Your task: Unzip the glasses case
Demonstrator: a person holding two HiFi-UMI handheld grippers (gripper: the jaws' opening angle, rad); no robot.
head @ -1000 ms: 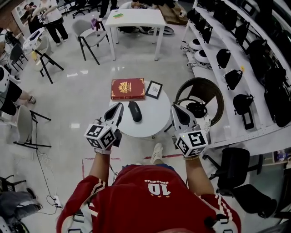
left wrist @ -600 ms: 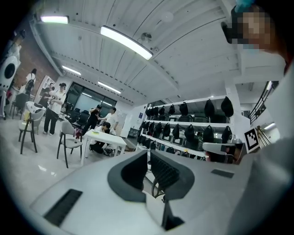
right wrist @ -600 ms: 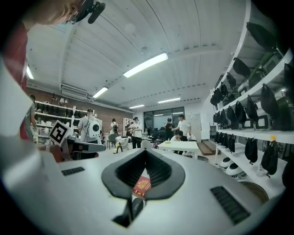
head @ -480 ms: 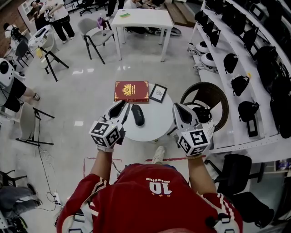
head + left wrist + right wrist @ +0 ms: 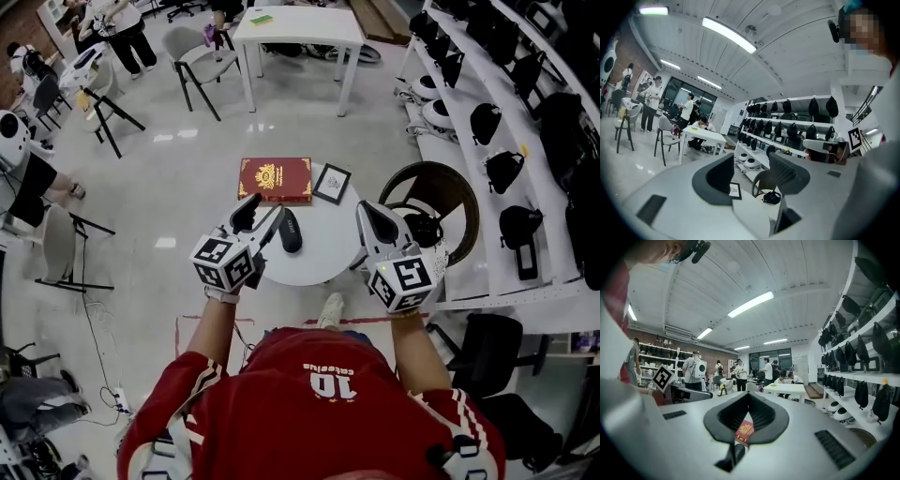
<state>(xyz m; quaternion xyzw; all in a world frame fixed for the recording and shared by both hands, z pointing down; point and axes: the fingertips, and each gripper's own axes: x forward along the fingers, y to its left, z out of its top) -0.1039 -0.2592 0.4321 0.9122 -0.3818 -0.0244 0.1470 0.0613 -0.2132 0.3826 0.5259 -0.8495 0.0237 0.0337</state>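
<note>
The black glasses case (image 5: pixel 289 230) lies zipped on the small round white table (image 5: pixel 323 251). In the right gripper view the case (image 5: pixel 736 453) shows low between the jaws. My left gripper (image 5: pixel 262 208) hovers over the table's near left edge, just left of the case and not touching it. Its jaws have just been opening and stand apart with nothing between them; in the left gripper view (image 5: pixel 752 176) only the table and a small frame (image 5: pixel 734 190) show in the gap. My right gripper (image 5: pixel 364 210) hangs at the table's right edge, shut and empty, its jaw tips (image 5: pixel 748 397) meeting.
A red book (image 5: pixel 275 179) and a small framed picture (image 5: pixel 331 184) lie at the table's far side. A round brown chair (image 5: pixel 441 192) holding a black object (image 5: pixel 422 228) stands right of the table. Shelves of black bags (image 5: pixel 506 169) line the right wall. A white desk (image 5: pixel 298 23) and chairs stand farther off.
Both grippers have moved forward toward the round table. The left gripper's jaws, shut before, now stand apart. The case has not moved.
</note>
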